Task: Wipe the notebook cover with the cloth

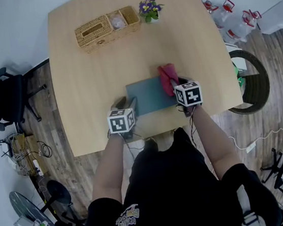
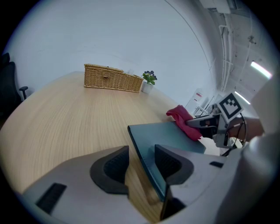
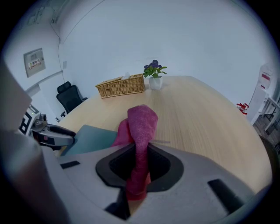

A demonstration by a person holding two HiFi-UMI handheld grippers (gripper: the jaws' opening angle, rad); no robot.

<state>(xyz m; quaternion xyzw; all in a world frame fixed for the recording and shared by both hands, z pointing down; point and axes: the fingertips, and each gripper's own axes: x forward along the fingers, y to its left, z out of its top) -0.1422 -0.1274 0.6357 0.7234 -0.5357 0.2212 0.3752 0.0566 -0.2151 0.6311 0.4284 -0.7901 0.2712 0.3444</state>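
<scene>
Now: right gripper (image 3: 139, 159) is clenched on the cloth (image 3: 141, 127), which is bunched over the notebook's (image 1: 149, 94) right end; can't tell if it touches. Notebook lies flat by the table's (image 1: 96, 74) near edge, long axis left-right across me. Left gripper (image 2: 141, 164): jaws apart, straddling its left edge, probably steadying it. Bare cover lies left of the cloth, so I judge the stroke goes toward my left gripper.

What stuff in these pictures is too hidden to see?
Head view: near corners of the notebook, covered by left tongs and right tongs.
Head view: what's inside the basket, too small.
Right gripper view: lower end of the cloth, buried between the tongs.
</scene>
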